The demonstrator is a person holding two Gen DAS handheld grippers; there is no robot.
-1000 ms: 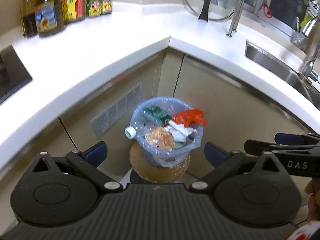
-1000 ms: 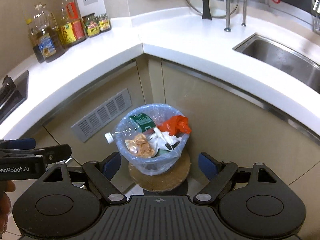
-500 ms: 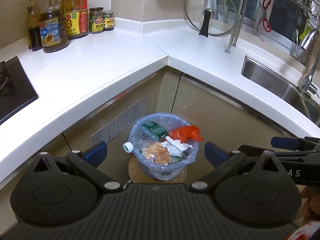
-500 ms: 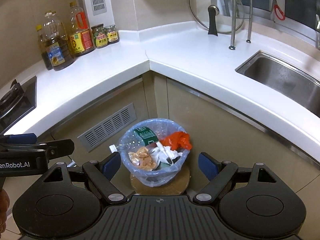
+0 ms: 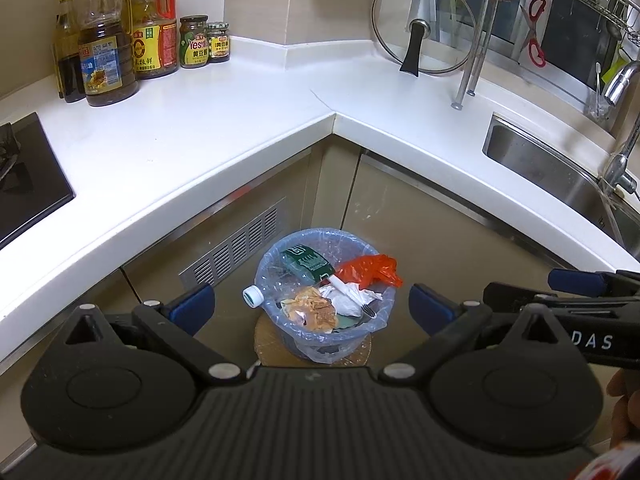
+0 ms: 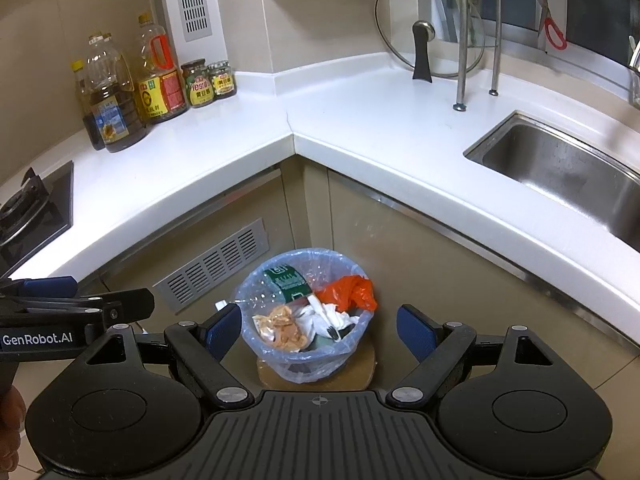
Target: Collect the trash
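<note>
Watching from beside the worktop [image 5: 248, 120]: both tongs hang above the bin, each pair spread apart with nothing between.
Left tongs [image 5: 311, 307]: blue pads wide apart, empty, above the bin in this view.
Right tongs [image 6: 319, 328]: likewise apart and empty.
Bin [image 6: 304, 354]: on the floor in the cupboard corner, on a round brown mat, lined with a clear blue bag and heaped full.
Biggest risk: lifting the thin liner by 1 edge could tear it or tip the heap out.
Plastic bottle [image 5: 276, 280]: its white cap pokes over the rim, so it may snag or fall.
Orange bag [image 5: 370, 271]: loose on top, could slide off.
Writing: "GenRobot.AI" and "DAS" on the tongs' bodies; "Yes!" on a jar [image 5: 193, 42]; other labels too small.
</note>
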